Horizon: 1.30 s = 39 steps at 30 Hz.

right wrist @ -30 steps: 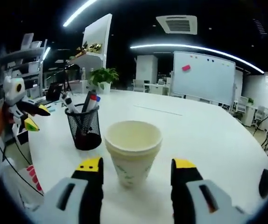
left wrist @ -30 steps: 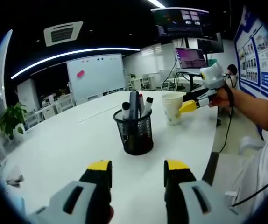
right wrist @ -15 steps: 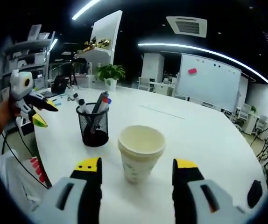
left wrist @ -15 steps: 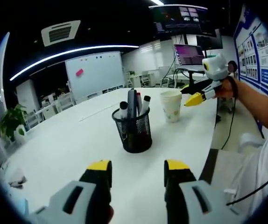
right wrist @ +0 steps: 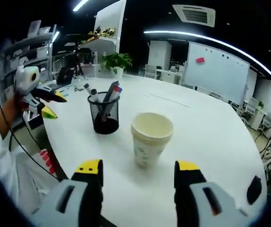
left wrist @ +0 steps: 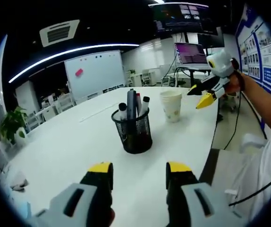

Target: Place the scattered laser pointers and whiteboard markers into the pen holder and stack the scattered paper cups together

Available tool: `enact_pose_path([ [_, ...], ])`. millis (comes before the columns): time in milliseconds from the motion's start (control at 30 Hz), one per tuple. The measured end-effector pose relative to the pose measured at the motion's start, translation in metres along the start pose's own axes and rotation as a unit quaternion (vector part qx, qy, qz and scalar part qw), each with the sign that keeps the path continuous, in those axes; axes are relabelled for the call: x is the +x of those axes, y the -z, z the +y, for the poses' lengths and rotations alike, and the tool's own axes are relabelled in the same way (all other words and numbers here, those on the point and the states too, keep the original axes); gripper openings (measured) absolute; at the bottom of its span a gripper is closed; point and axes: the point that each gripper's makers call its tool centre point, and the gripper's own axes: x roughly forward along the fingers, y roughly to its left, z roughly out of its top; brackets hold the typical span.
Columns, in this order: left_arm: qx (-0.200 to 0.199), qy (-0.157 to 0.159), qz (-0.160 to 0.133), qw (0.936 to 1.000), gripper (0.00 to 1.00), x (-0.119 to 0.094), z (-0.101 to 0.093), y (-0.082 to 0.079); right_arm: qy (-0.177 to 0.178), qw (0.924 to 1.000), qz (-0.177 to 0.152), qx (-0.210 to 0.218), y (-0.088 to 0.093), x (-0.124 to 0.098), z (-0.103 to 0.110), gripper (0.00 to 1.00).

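While both grippers hung clear of the bench (left wrist: 69, 142), nothing was held in either. Seen from its own camera, the left gripper (left wrist: 139, 171) had its yellow-tipped jaws spread apart and empty above the white surface; from the right gripper view it (right wrist: 52, 105) showed at the far left in a hand (right wrist: 9, 113), jaws parted. The right gripper (right wrist: 138, 168) likewise stood released, its jaws wide with bare bench between them; from the left gripper view it (left wrist: 199, 95) hovered off the bench edge at the right, jaws apart.

A black mesh holder (left wrist: 134, 132) stood upright on the bench with several markers (left wrist: 131, 103) standing in it, caps up. The cups (left wrist: 171, 106) stood nested as one upright stack just beside the holder, apart from it. From the right gripper view the stack (right wrist: 151, 139) sat ahead of the jaws, the holder (right wrist: 105, 115) behind it to the left.
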Motion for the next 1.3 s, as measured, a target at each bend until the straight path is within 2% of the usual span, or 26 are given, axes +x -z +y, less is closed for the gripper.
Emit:
enact_pose_path([
  [233, 0.005, -0.003, 0.004, 1.0, 0.46, -0.003, 0.003, 0.001, 0.002, 0.9999, 0.009, -0.004, 0.004, -0.006, -0.005, 0.61],
  [400, 0.007, -0.007, 0.016, 0.9998, 0.46, -0.007, 0.008, 0.004, 0.008, 0.9999, 0.01, -0.008, 0.0, -0.016, -0.01, 0.62],
  [633, 0.015, -0.016, 0.018, 0.9996, 0.46, -0.016, 0.017, -0.003, 0.004, 0.9995, 0.028, -0.016, 0.004, -0.023, -0.012, 0.63],
  [933, 0.028, -0.011, 0.024, 0.9993, 0.46, -0.02, 0.012, -0.006, 0.001, 0.999, 0.031, -0.031, 0.0, -0.034, -0.009, 0.67],
  [1300, 0.034, -0.012, 0.036, 0.9987, 0.46, -0.027, 0.013, -0.008, 0.017, 0.998, 0.037, -0.048, -0.001, -0.051, -0.02, 0.68],
])
